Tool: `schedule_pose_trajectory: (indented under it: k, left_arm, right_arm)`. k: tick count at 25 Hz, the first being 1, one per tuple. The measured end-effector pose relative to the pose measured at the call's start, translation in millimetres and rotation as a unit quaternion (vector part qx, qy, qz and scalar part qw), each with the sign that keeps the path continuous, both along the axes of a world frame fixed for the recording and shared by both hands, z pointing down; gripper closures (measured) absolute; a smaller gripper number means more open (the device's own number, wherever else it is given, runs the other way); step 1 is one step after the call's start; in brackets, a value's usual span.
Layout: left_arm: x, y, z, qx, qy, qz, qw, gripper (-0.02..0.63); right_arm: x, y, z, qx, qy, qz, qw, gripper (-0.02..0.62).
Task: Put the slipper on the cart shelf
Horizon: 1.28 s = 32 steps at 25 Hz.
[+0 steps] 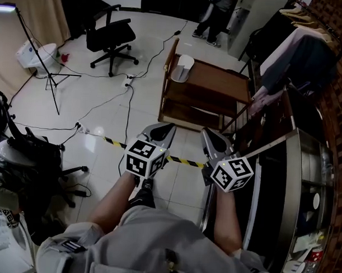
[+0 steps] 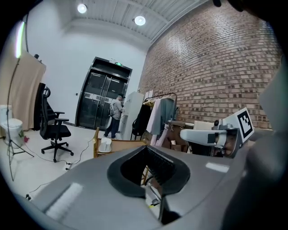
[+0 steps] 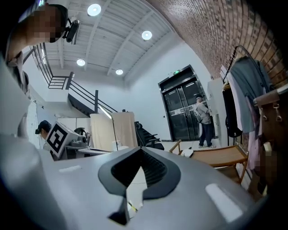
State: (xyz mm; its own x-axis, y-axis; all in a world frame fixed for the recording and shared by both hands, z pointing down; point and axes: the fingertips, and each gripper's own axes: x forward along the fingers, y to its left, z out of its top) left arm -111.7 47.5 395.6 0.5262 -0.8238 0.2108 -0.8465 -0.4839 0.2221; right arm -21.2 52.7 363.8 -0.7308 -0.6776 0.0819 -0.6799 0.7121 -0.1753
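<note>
Two grippers sit side by side at the lower middle of the head view. The left gripper (image 1: 170, 126) has its grey jaws pressed together at the tips with nothing between them. The right gripper (image 1: 205, 130) is likewise closed and has hold of nothing. Each carries one cube with black-and-white square markers.

One white, flat slipper (image 1: 183, 67) shows in the upper middle of the frame, well apart from both grippers. It lies on the top shelf of the single brown wooden cart (image 1: 218, 79), at that shelf's left end, close to the side rail. The cart shows two shelves, one above the other. In the left gripper view the slipper (image 2: 105, 144) appears left of centre on the cart (image 2: 121, 144), beyond the closed jaw tips. In the right gripper view it (image 3: 187, 152) rests at the near corner of the cart (image 3: 220, 157), right of centre.

One black swivel office chair (image 1: 110, 36) stands at upper left on the pale tiled floor. One strip of yellow-and-black tape (image 1: 181, 160) crosses the floor under the grippers. One person (image 1: 211, 17) stands at the top edge.
</note>
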Motion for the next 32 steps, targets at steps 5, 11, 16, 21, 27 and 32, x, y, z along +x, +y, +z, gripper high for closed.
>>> schedule_pose_trajectory:
  k: [5, 11, 16, 21, 27, 32]
  left_arm:
    - [-27.5, -66.9, 7.2, -0.001, -0.007, 0.008, 0.9999, 0.598]
    - [-43.3, -131.3, 18.3, -0.017, -0.004, 0.029, 0.9994, 0.598]
    - [-43.3, -177.7, 21.8, -0.024, 0.003, 0.037, 0.9990, 0.598]
    - [-39.2, -230.7, 33.1, -0.026, -0.013, 0.028, 0.9992, 0.598]
    - [-23.4, -298.1, 49.6, -0.033, -0.033, 0.001, 0.9989, 0.598]
    - [-7.1, -347.5, 60.5, -0.051, -0.037, -0.030, 0.9976, 0.598]
  right_arm:
    - [-27.7, -64.8, 2.4, -0.008, 0.011, 0.021, 1.000, 0.597]
    - [-47.4, -123.3, 3.6, -0.013, 0.015, 0.044, 0.999, 0.597]
    - [-47.2, -165.7, 11.7, -0.023, 0.015, 0.057, 0.998, 0.597]
    - [-39.2, -215.4, 25.4, -0.033, 0.009, 0.054, 0.998, 0.597]
    - [-25.5, -289.7, 37.0, -0.029, 0.011, 0.030, 0.999, 0.597]
    - [-17.1, -342.2, 42.2, -0.035, 0.007, -0.005, 0.999, 0.597]
